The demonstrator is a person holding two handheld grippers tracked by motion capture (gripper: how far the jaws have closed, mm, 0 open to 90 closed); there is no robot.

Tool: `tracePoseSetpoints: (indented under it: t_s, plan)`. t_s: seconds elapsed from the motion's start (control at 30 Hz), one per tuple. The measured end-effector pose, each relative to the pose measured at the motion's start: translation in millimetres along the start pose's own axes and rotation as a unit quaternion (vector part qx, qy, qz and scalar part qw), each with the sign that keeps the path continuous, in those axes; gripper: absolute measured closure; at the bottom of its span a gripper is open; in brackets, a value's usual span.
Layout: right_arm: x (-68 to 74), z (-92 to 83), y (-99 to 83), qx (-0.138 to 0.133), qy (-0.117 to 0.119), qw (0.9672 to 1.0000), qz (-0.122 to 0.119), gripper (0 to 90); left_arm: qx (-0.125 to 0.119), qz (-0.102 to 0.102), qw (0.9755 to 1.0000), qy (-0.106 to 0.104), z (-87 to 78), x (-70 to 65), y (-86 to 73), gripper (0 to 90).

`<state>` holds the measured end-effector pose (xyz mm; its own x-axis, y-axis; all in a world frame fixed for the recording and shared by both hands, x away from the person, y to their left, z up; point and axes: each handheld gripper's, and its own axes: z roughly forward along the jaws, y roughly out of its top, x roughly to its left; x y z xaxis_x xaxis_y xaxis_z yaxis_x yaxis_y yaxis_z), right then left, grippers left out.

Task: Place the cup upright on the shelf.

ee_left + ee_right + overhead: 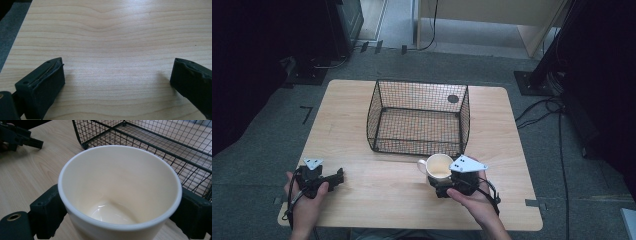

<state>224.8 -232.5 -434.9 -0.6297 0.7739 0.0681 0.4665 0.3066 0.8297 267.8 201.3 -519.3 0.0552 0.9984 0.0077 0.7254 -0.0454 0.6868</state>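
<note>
**Cream mug clamped in the right gripper, just in front of a wire basket**

In the high view, a pale wooden table with rounded corners (362, 185) fills the middle of the frame, standing on grey carpet. An open-topped black wire mesh basket (418, 116) sits at the table's centre, toward the far edge. A small dark round mark (453, 98) shows through the mesh near the basket's upper right corner.

Lower right of centre, the person's right hand (474, 200) holds the right gripper (447, 186), whose black jaws are clamped on either side of a glossy cream ceramic mug (438, 166). The mug stands upright just in front of the basket's near right corner, its handle pointing to the frame's left. In the right gripper view the mug (120, 192) is empty, with the basket's near wall (150, 142) close behind it, between the mug and the basket floor.

At the lower left of the high view, the left hand (304, 200) holds the left gripper (337, 176) low over the table, well apart from the mug. In the left gripper view its jaws stand wide apart over bare wood (112, 50), nothing between them.

Black cables (542, 112) trail across the floor at the right.
</note>
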Motion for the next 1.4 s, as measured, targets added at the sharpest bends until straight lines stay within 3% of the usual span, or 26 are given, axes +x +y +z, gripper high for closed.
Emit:
tracePoseSetpoints:
  t_s: [0.07, 0.6, 0.83, 1.4]
  plan:
    - [2.0, -0.6, 7.4, -0.003, -0.001, 1.0, -0.009, 9.4, 0.0, 0.001, 1.0, 0.0, -0.1, 0.1, 0.0, 0.0]
    - [-2.3, 2.8, 46.5, -0.026, 0.018, 0.9995, -0.005, 9.4, 0.0, 0.002, 1.0, -0.001, -0.1, 0.0, 0.0, 0.0]
    - [-20.9, 9.1, 68.6, -0.04, 0.008, 0.9989, 0.024, 9.5, -0.001, 0.001, 1.0, -0.002, 0.1, -0.3, 0.0, 0.0]
    - [-47.2, 40.1, 114.3, -0.062, -0.009, 0.9975, 0.033, 9.5, 0.0, 0.002, 1.0, -0.002, 0.0, -0.4, 0.0, 0.0]
